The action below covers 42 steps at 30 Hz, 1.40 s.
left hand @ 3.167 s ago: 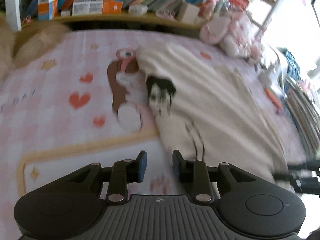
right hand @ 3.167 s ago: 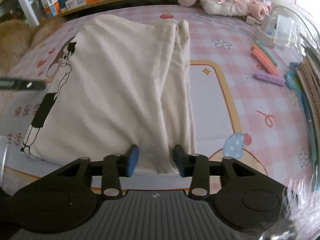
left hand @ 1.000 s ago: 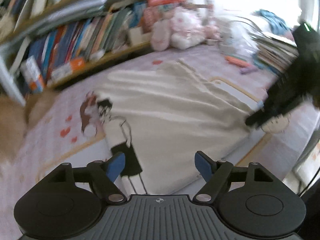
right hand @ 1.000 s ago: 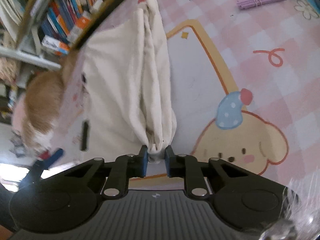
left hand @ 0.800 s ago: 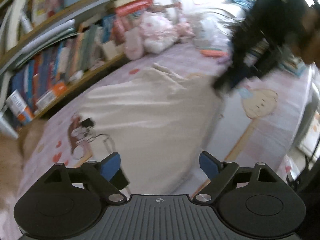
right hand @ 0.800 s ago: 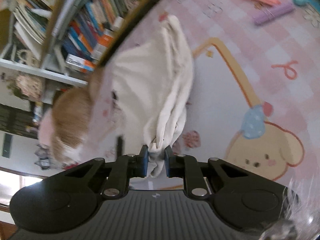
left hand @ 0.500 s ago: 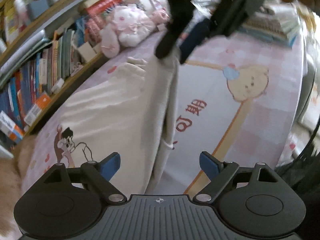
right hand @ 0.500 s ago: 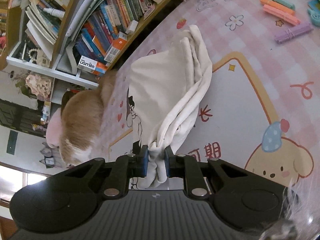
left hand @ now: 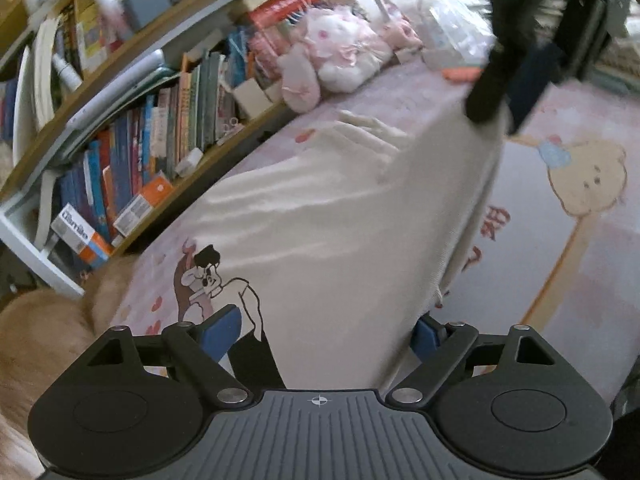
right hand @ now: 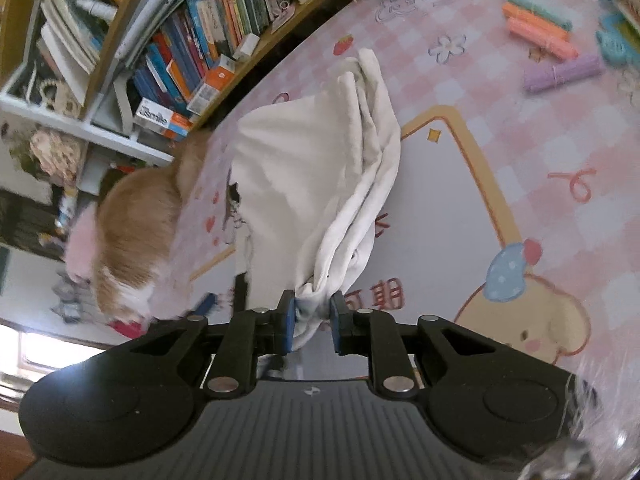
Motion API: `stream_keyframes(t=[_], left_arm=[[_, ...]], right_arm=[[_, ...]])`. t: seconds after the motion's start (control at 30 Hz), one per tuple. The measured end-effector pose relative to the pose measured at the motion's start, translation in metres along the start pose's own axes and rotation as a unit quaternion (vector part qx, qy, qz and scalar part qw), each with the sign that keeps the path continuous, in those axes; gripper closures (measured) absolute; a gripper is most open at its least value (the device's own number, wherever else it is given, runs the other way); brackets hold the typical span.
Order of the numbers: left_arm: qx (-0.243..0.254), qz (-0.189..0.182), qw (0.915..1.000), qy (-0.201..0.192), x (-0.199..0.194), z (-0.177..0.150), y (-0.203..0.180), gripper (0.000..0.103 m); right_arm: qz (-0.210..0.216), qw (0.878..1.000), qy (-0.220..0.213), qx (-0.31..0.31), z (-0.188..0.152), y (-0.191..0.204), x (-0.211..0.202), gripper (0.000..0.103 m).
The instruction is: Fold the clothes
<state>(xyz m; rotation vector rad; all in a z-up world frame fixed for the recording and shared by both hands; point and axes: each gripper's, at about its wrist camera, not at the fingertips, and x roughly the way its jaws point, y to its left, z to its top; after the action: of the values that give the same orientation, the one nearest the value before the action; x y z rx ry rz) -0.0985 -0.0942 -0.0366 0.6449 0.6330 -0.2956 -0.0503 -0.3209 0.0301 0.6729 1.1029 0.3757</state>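
A cream garment (left hand: 320, 216) with a black cartoon print (left hand: 208, 268) lies on the pink checked mat (left hand: 560, 280). My left gripper (left hand: 324, 336) hangs wide open just above the garment's near end, and nothing is pinched between its blue pads. In the left wrist view my right gripper (left hand: 500, 112) appears as a dark blur at the upper right, holding the garment's right edge up off the mat. The right wrist view shows my right gripper (right hand: 312, 318) shut on a bunched corner of the cream garment (right hand: 320, 152), which drapes down from it in long folds.
A bookshelf (left hand: 160, 128) packed with books runs along the far side. Pink plush toys (left hand: 340, 56) sit at its right end. An orange furry animal (right hand: 136, 216) lies off the mat's left edge. Coloured marker pens (right hand: 540, 32) lie on the mat at the right.
My right gripper has shut on the garment's right corner and raised it off the mat, carrying it toward the left. My left gripper has opened wide and pulled back to the garment's near end.
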Motion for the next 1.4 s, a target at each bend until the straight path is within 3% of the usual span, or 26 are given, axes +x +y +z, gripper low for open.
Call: stream_keyframes(t=[0.07, 0.13, 0.2, 0.27, 0.37, 0.43, 0.53, 0.63, 0.67, 0.73, 0.77, 0.8, 0.9, 0.97, 1.03, 1.13, 1.4], left_arm=[[-0.010, -0.003, 0.9999, 0.004, 0.002, 0.001, 0.004, 0.015], [-0.017, -0.005, 0.9998, 0.005, 0.003, 0.003, 0.007, 0.015], [-0.021, -0.007, 0.9997, 0.005, 0.004, 0.006, 0.009, 0.015], [-0.026, -0.010, 0.9996, 0.004, 0.004, 0.008, 0.011, 0.015], [-0.043, -0.021, 0.9988, 0.007, 0.005, 0.011, 0.019, 0.015], [-0.056, -0.029, 0.9979, 0.009, 0.006, 0.013, 0.025, 0.015], [-0.072, -0.039, 0.9966, 0.012, 0.008, 0.015, 0.031, 0.015], [-0.078, -0.043, 0.9959, 0.014, 0.009, 0.015, 0.033, 0.015], [-0.077, -0.043, 0.9960, 0.014, 0.009, 0.015, 0.033, 0.015], [-0.073, -0.043, 0.9963, 0.012, 0.008, 0.013, 0.031, 0.015], [-0.068, -0.043, 0.9967, 0.012, 0.007, 0.012, 0.029, 0.015], [-0.061, -0.043, 0.9971, 0.011, 0.006, 0.009, 0.027, 0.015], [-0.018, -0.049, 0.9986, 0.007, 0.000, 0.001, 0.016, 0.019], [0.029, -0.043, 0.9986, 0.012, -0.003, -0.004, 0.006, 0.043], [0.087, -0.023, 0.9957, 0.019, -0.004, -0.010, -0.006, 0.058], [0.128, -0.005, 0.9916, 0.017, -0.006, -0.019, -0.010, 0.060], [0.151, 0.009, 0.9885, 0.005, -0.006, -0.032, 0.001, 0.061]], right_arm=[[-0.028, 0.999, -0.006, -0.044, -0.001, 0.007, -0.003, 0.073], [-0.057, 0.994, -0.009, -0.098, -0.004, 0.013, -0.005, 0.057], [-0.099, 0.978, -0.011, -0.181, -0.011, 0.025, -0.007, 0.039], [-0.144, 0.948, -0.007, -0.283, -0.023, 0.036, -0.004, 0.032], [-0.185, 0.876, 0.002, -0.446, -0.049, 0.053, 0.008, 0.024], [-0.185, 0.832, 0.000, -0.523, -0.065, 0.063, 0.017, 0.023], [-0.174, 0.788, -0.001, -0.591, -0.086, 0.067, 0.036, 0.023], [-0.192, 0.756, -0.016, -0.626, -0.100, 0.065, 0.058, 0.027], [-0.207, 0.739, -0.020, -0.641, -0.103, 0.063, 0.065, 0.029], [-0.240, 0.701, -0.031, -0.671, -0.109, 0.057, 0.077, 0.050], [-0.257, 0.682, -0.036, -0.683, -0.111, 0.055, 0.081, 0.070], [-0.263, 0.674, -0.038, -0.690, -0.110, 0.053, 0.080, 0.081], [-0.250, 0.685, -0.043, -0.683, -0.103, 0.059, 0.071, 0.089], [-0.246, 0.687, -0.049, -0.682, -0.098, 0.067, 0.065, 0.089], [-0.246, 0.688, -0.050, -0.681, -0.091, 0.076, 0.062, 0.089], [-0.249, 0.690, -0.048, -0.677, -0.086, 0.081, 0.060, 0.089], [-0.258, 0.684, -0.029, -0.682, -0.091, 0.071, 0.066, 0.089]])
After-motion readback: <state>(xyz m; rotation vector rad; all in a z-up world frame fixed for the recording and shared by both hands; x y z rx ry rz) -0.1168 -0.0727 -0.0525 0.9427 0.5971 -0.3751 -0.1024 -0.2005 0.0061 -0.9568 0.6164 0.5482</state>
